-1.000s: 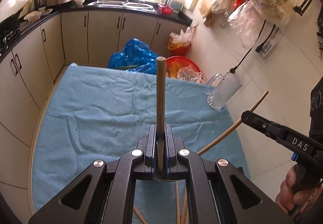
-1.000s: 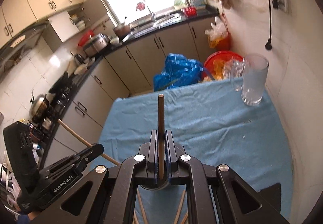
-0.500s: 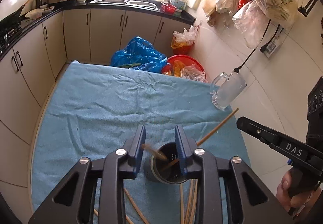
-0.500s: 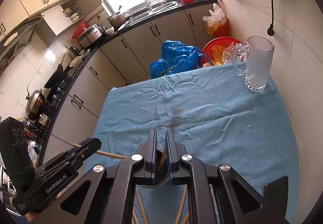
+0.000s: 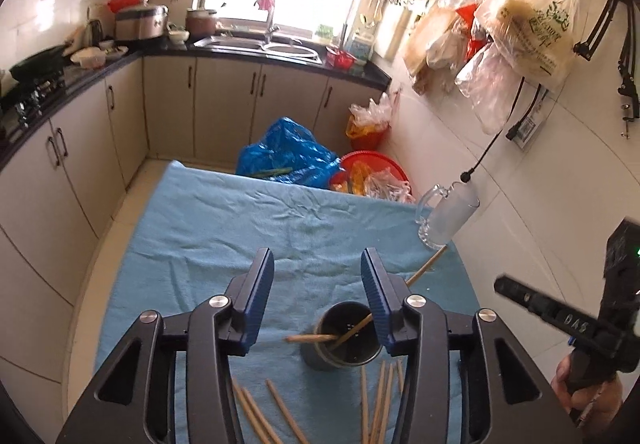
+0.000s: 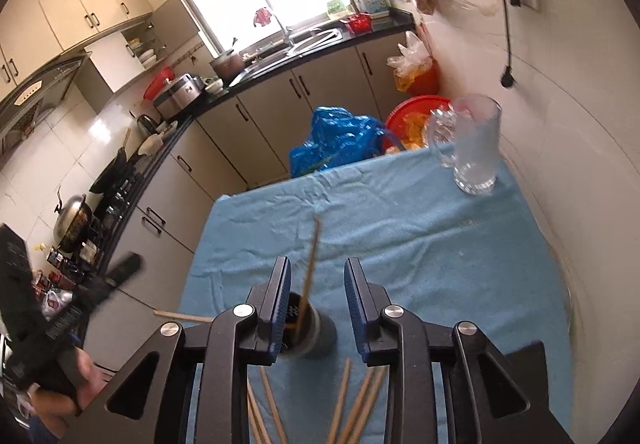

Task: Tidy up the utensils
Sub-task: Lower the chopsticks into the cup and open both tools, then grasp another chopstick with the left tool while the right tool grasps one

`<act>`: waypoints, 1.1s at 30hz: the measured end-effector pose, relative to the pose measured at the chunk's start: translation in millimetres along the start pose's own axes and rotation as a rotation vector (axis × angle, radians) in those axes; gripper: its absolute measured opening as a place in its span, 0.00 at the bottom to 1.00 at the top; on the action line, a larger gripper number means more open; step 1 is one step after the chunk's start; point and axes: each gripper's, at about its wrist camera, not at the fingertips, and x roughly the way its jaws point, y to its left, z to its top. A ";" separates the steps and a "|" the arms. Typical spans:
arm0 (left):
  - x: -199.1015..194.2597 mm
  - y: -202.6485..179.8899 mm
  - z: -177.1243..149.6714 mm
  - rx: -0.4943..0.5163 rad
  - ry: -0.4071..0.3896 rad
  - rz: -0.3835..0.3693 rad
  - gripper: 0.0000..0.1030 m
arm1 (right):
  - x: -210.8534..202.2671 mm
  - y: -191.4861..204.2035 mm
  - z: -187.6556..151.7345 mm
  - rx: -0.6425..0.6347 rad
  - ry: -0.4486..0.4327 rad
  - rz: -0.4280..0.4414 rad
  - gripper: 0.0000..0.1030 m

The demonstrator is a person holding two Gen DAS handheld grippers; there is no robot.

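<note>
**Item: chopstick sorting, kitchen tabletop w/ blue cloth (image 5: 224,228)**

- Left tongs (image 5: 317,298): jaws opening, standing well apart, nothing between the pads. Dark holder cup (image 5: 344,340) is sitting just below/ahead of them.
- Right tongs (image 6: 317,304): jaws opening, gap narrower; one chopstick (image 6: 310,268) is standing in the gap but no pad is pressing it. It is leaning free in the cup (image 6: 308,332).
- Task things: two chopsticks are resting in the cup, one leaning far out toward the glass mug (image 5: 446,217), one lying low across the rim (image 5: 310,338). Loose chopsticks (image 5: 380,400) are lying on the cloth just in front of the cup, more at near left (image 5: 260,416).

**Risks (judged):**
- Low stick is hanging over the rim; it is prob. sliding out if a tong finger brushes it.
- Long leaning stick is levering on the cup; a nudge is likely tipping the cup, esp. on wrinkled cloth.
- Both tongs are crowding one cup, so they are risking a clash or a snagged stick on pull-back.
- Mug is sitting near the tabletop edge.

**Hidden / unclear:**
- Cup base and its inside are partly blocked by tong fingers.
- Loose sticks are cut off by the frame bottom; count n/a.
- Left view is blurring in the right cam.
- Only part of each hand (image 5: 584,396) is showing.
</note>
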 end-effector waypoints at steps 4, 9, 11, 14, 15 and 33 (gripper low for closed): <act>-18.6 13.2 -14.0 -0.021 -0.009 0.020 0.45 | 1.8 -20.9 -25.3 0.029 0.047 -0.014 0.29; -28.2 33.9 -60.3 -0.062 0.035 0.044 0.46 | 11.1 -48.6 -71.6 0.084 0.142 -0.025 0.29; -23.9 47.8 -90.3 -0.110 0.090 0.058 0.46 | 14.3 -55.7 -91.6 0.099 0.171 -0.037 0.29; -6.8 68.7 -132.0 -0.176 0.196 0.082 0.46 | 24.0 -66.9 -123.8 0.133 0.234 -0.059 0.29; 2.9 77.7 -147.8 -0.210 0.254 0.105 0.46 | 27.2 -70.3 -132.7 0.140 0.255 -0.064 0.29; 91.1 122.9 -186.2 -0.353 0.548 0.249 0.27 | 35.2 -81.5 -164.3 0.174 0.333 -0.098 0.29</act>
